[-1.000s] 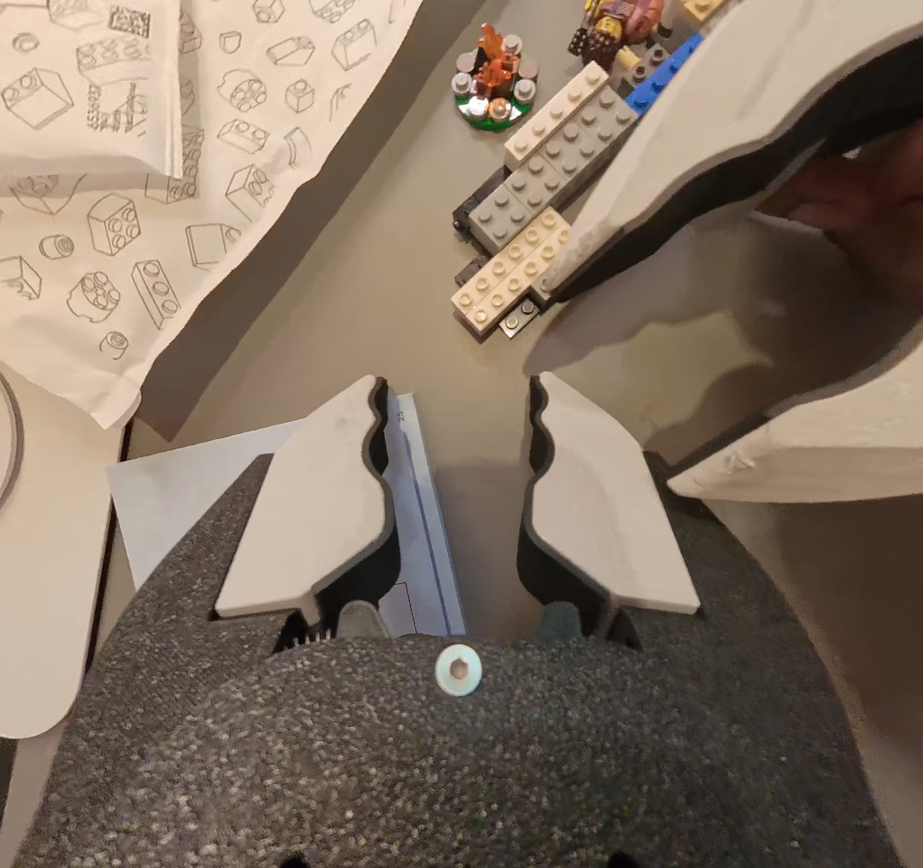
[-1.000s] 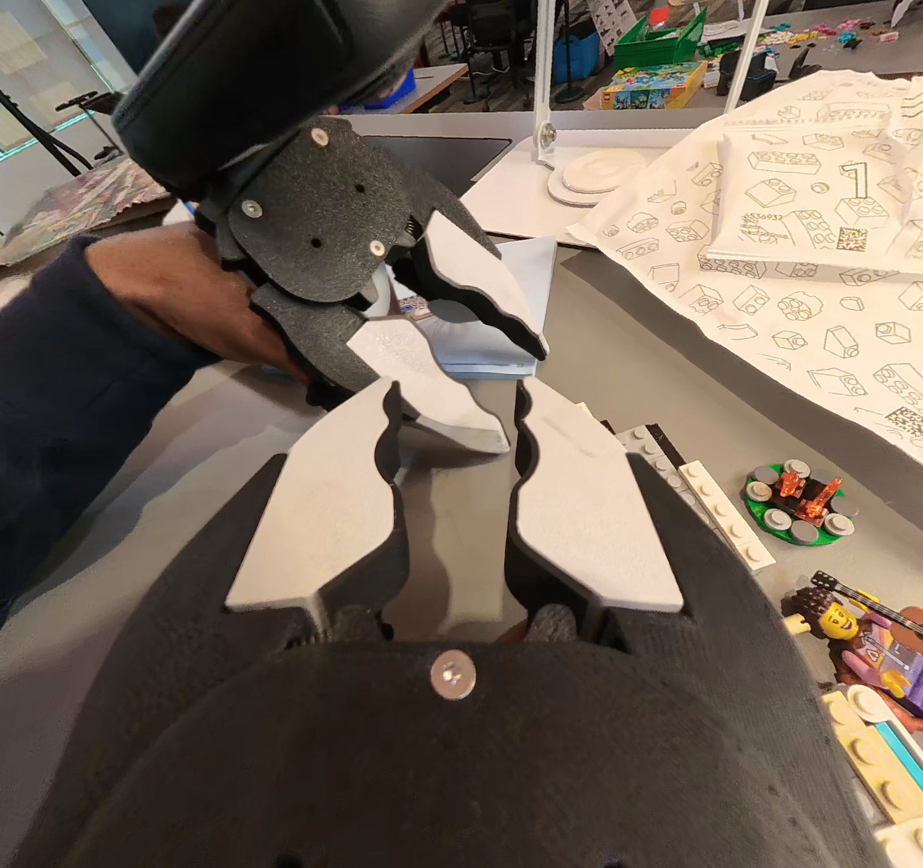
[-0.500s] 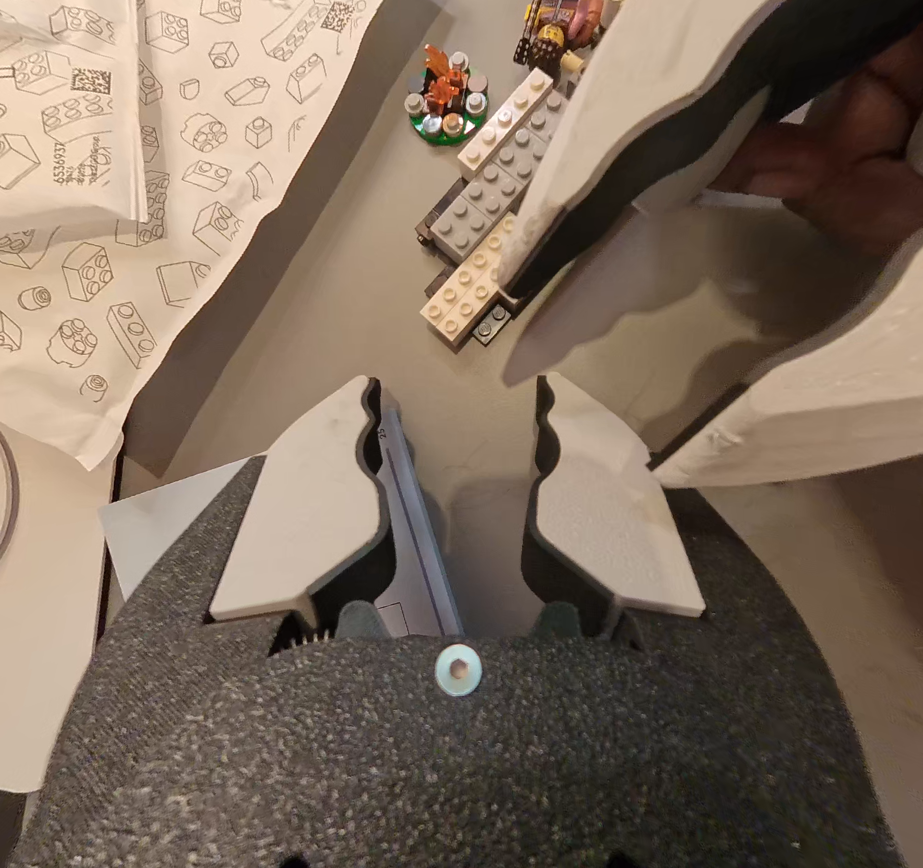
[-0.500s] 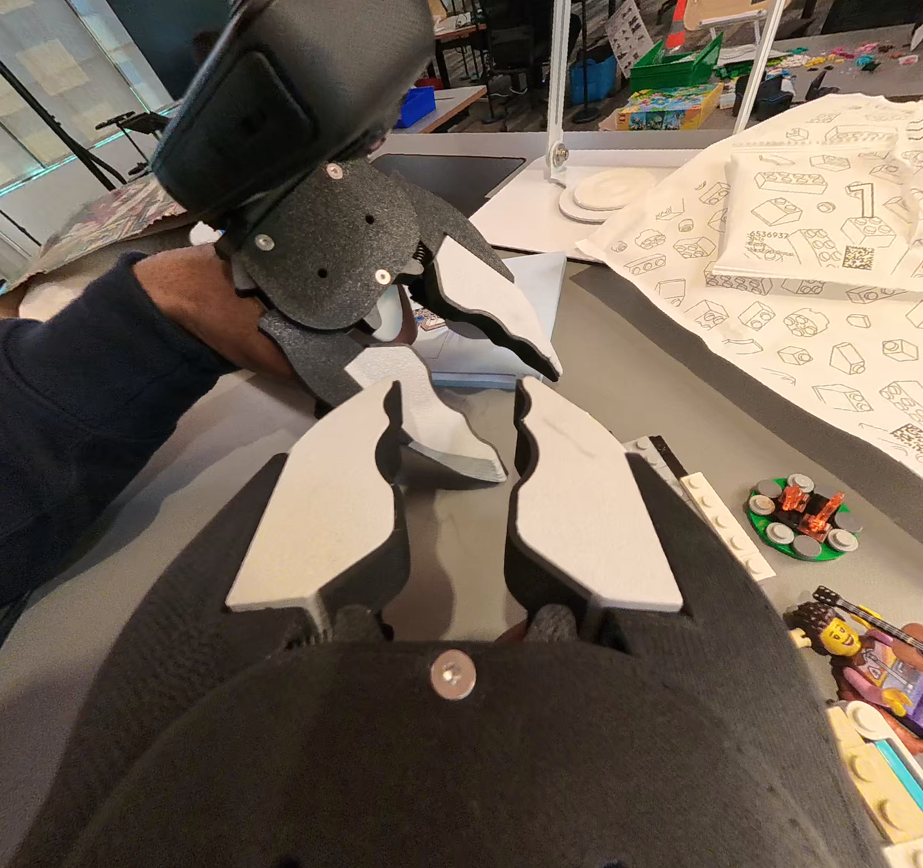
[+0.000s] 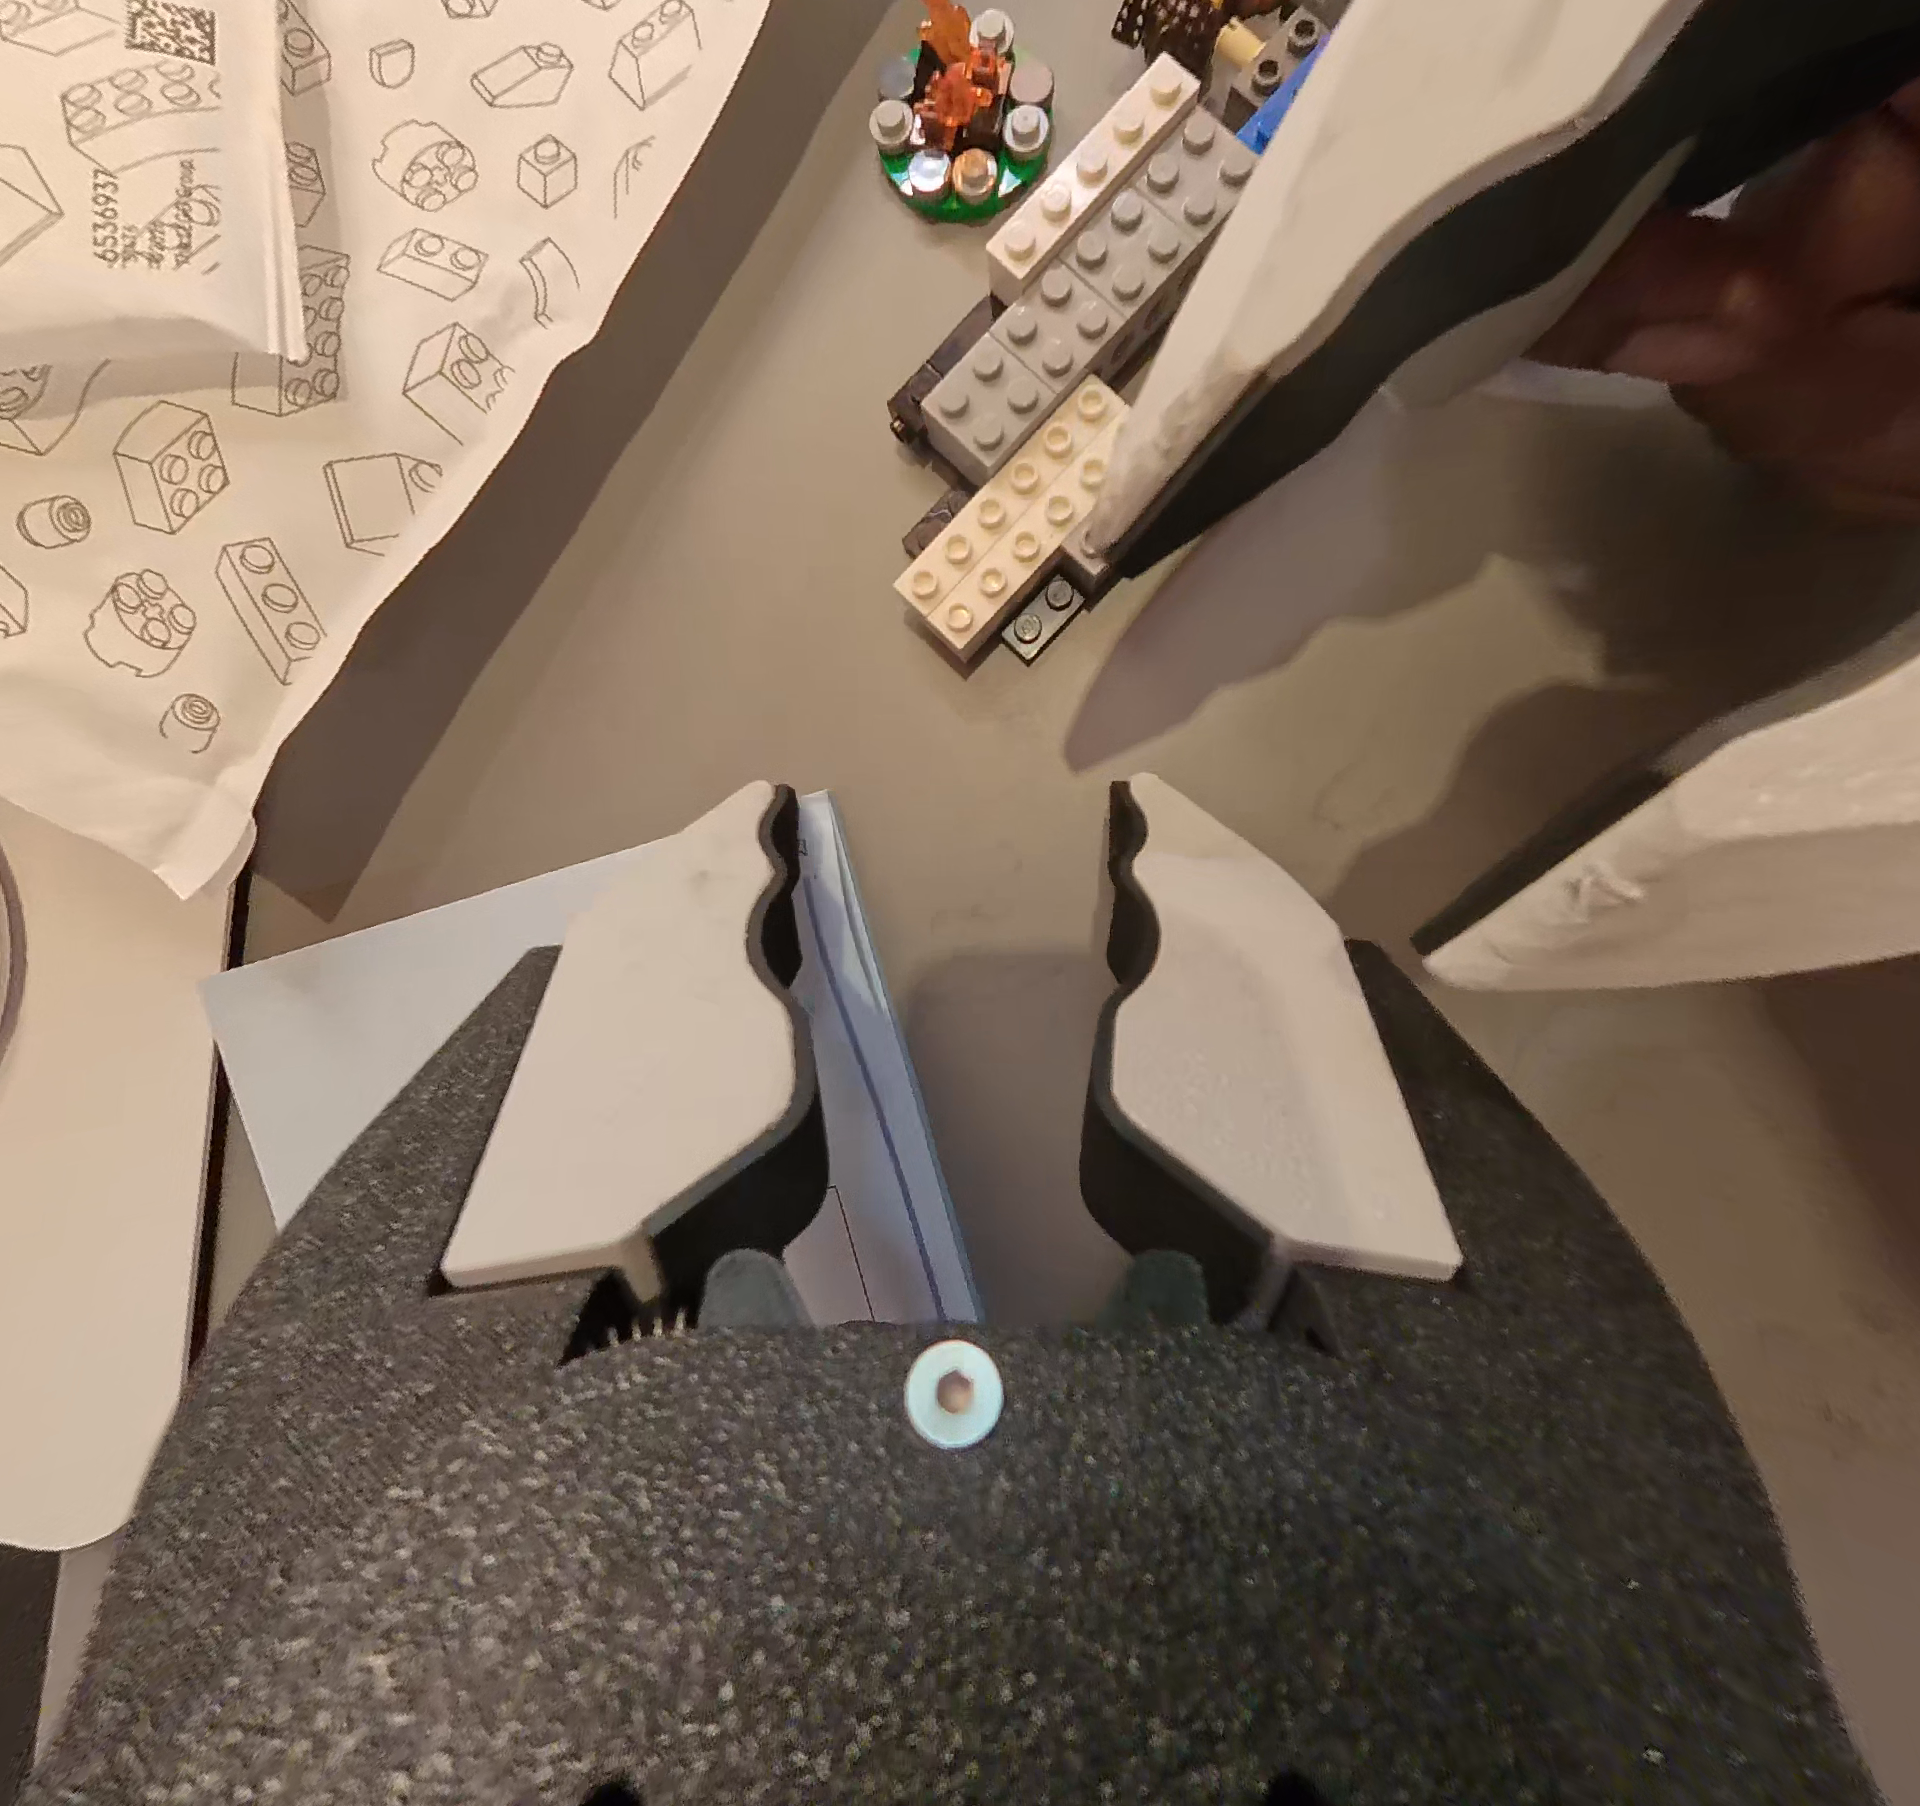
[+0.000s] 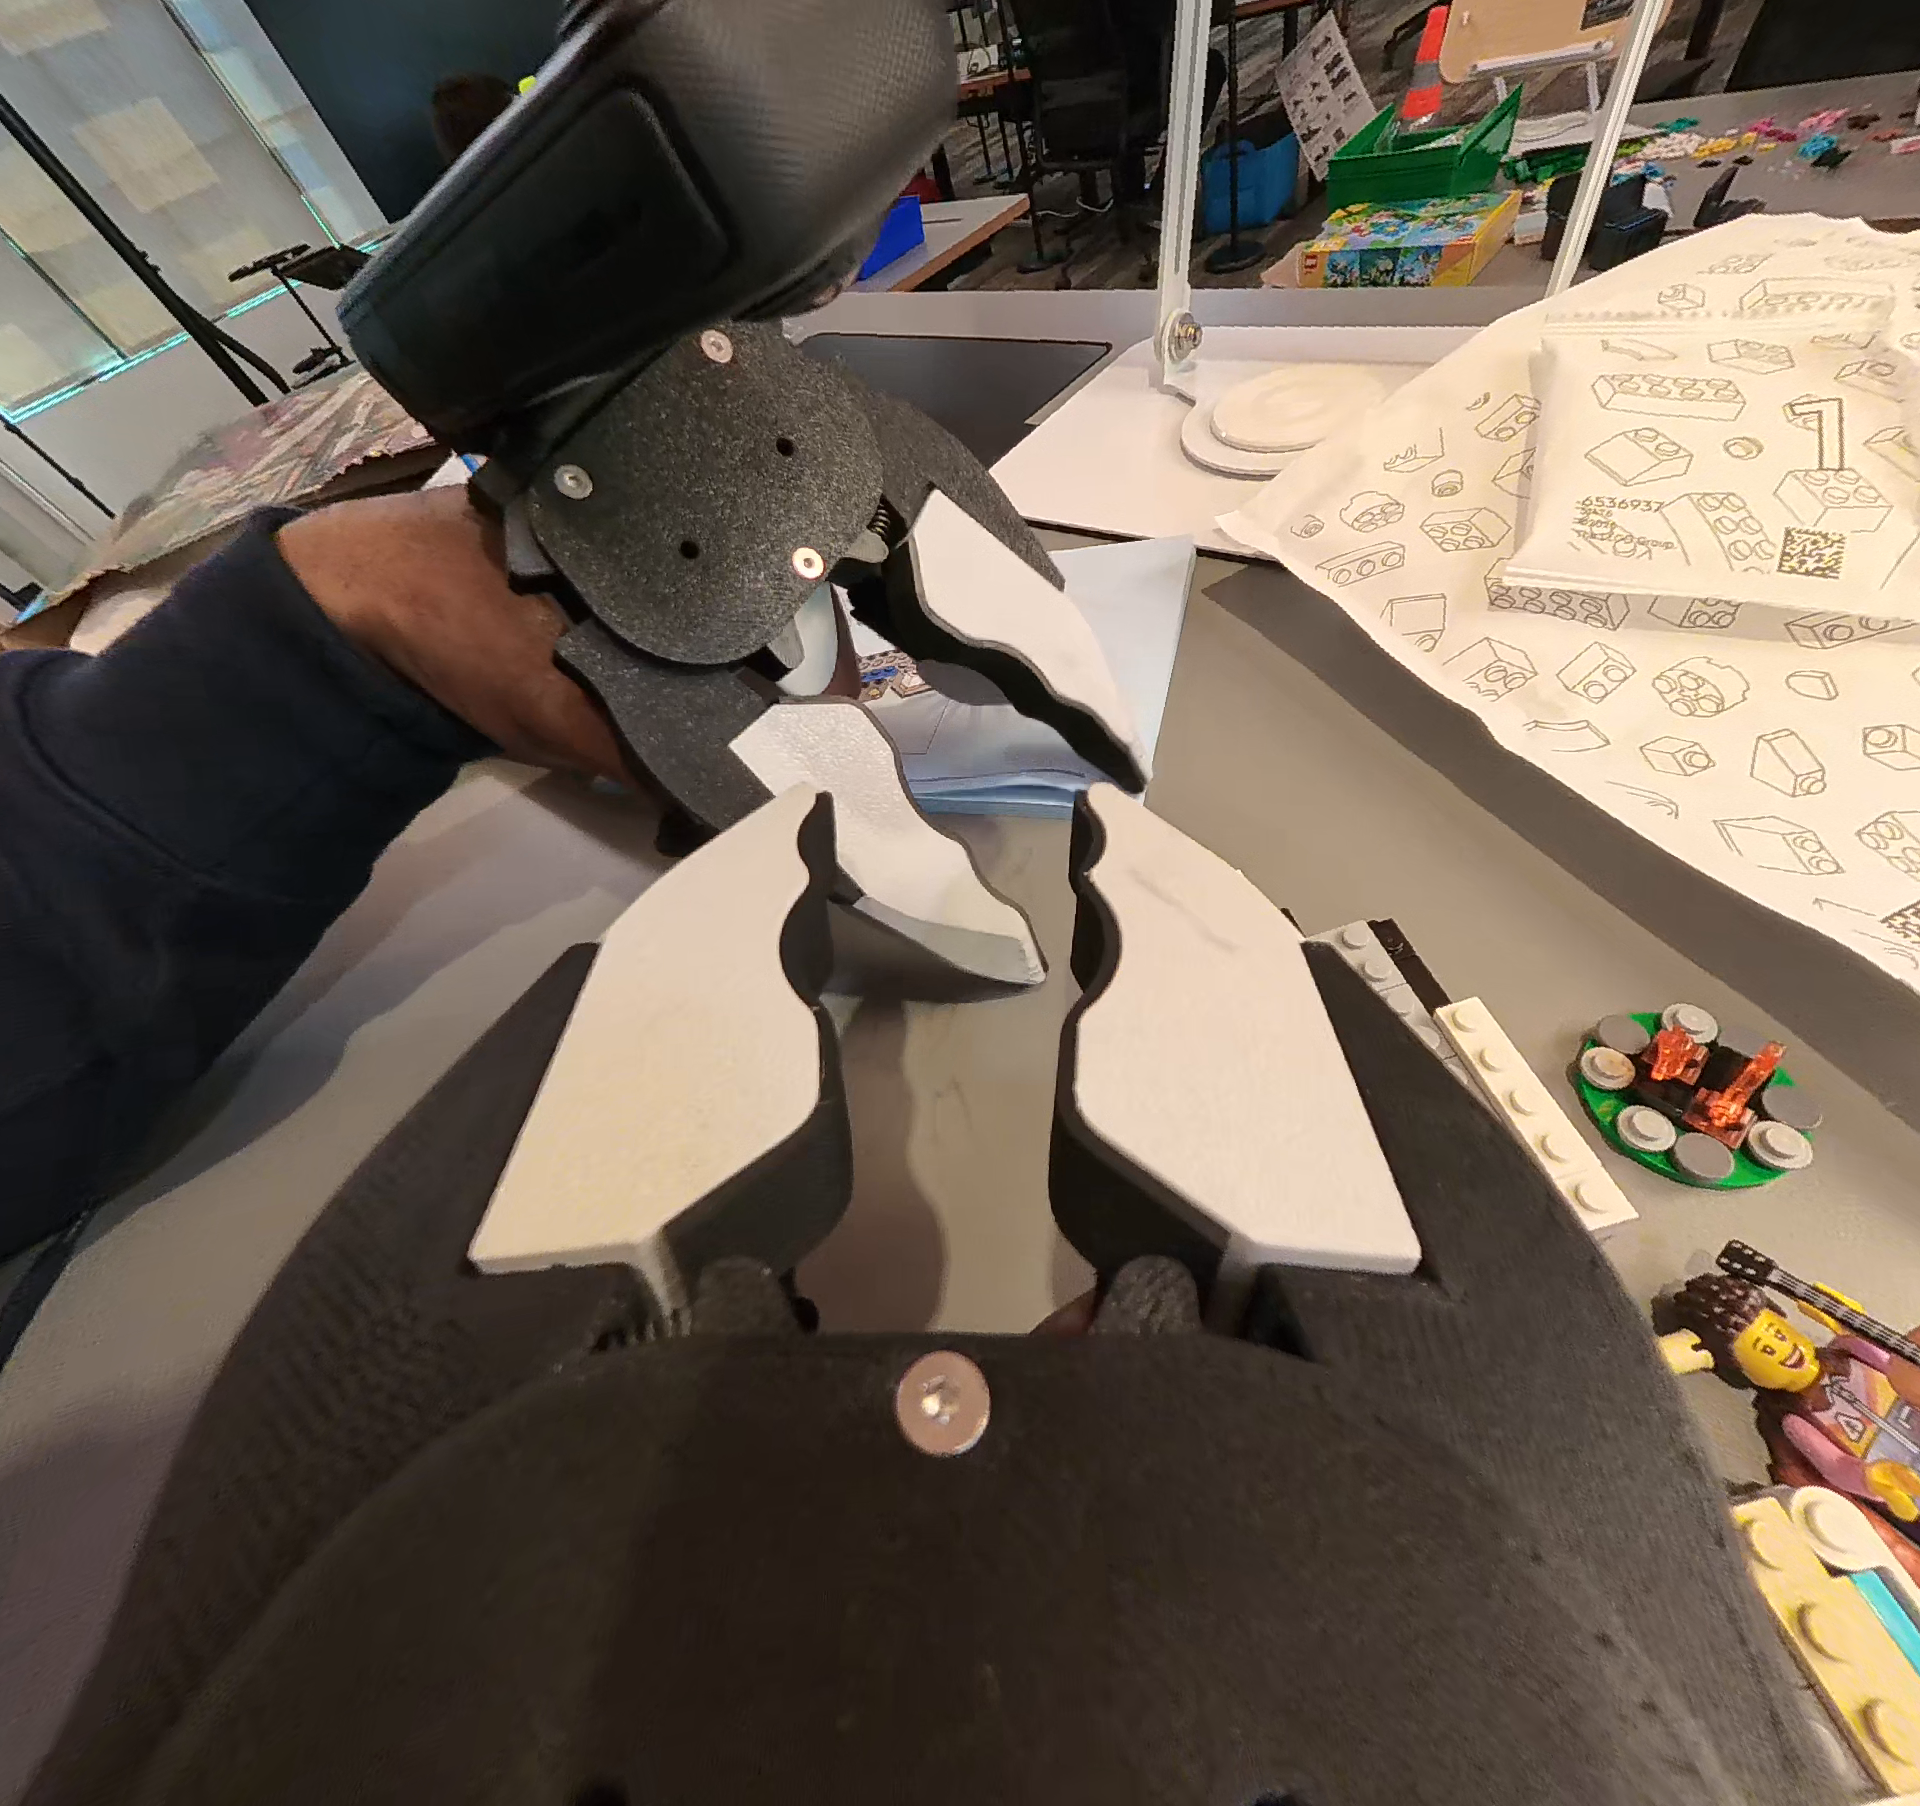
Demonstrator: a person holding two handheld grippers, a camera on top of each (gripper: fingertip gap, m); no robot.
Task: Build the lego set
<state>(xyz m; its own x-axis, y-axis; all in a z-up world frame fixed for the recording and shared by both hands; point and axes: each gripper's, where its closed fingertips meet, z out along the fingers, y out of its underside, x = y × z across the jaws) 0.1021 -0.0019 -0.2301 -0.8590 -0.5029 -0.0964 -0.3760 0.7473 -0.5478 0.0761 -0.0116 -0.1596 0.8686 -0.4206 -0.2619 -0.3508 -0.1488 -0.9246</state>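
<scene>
Both grippers were held with fingers apart, nothing gripped. Since a moment earlier, the right gripper (image 5: pixel 1195 655) was brought down beside the brick plates (image 5: pixel 1049 426), left gripper (image 5: pixel 940 800) parked over the booklet (image 5: pixel 873 1060).

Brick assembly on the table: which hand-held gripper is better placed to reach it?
Right hand-held gripper, probably: open, one finger over the assembly. Left hand-held gripper, open, sits farther back beside the booklet.
</scene>
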